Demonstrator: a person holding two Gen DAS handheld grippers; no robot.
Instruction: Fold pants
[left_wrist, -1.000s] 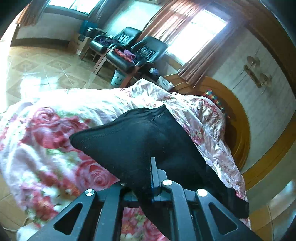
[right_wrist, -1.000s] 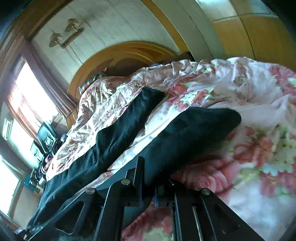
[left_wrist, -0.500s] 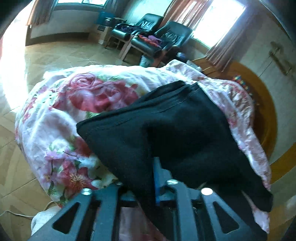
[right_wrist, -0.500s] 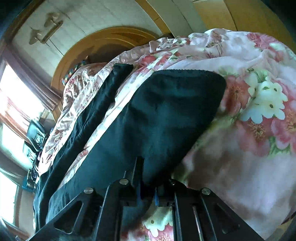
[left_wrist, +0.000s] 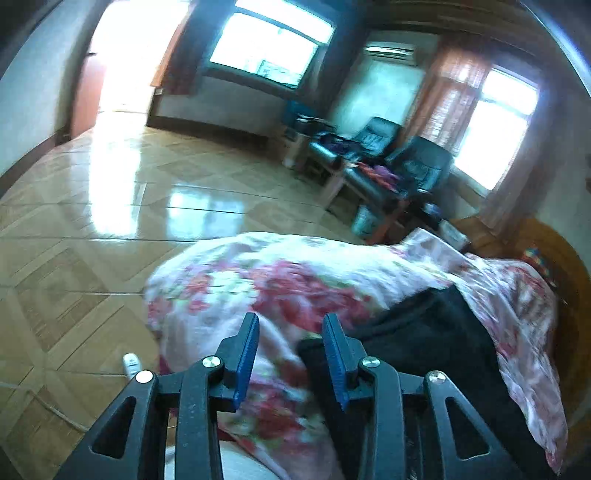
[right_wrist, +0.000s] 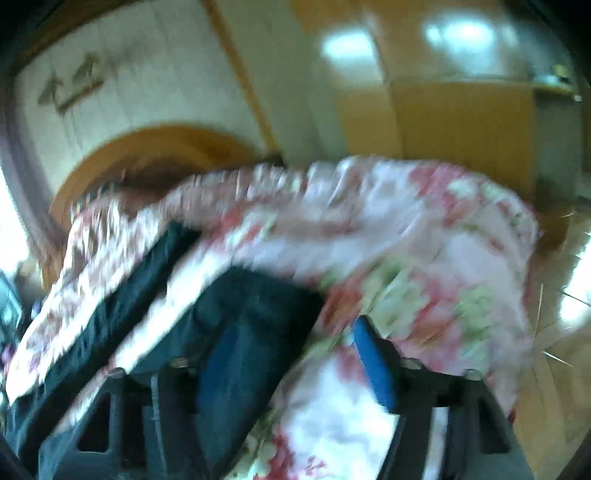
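Sunlit tiled floor (left_wrist: 122, 206), black armchairs (left_wrist: 413, 166)

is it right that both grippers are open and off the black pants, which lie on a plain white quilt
Not quite: the quilt is floral, pink and red roses on white, as the left wrist view shows. The rest holds. The left gripper and right gripper have just been opening, nothing is clamped between their jaws, and the black pants lie on the quilt.
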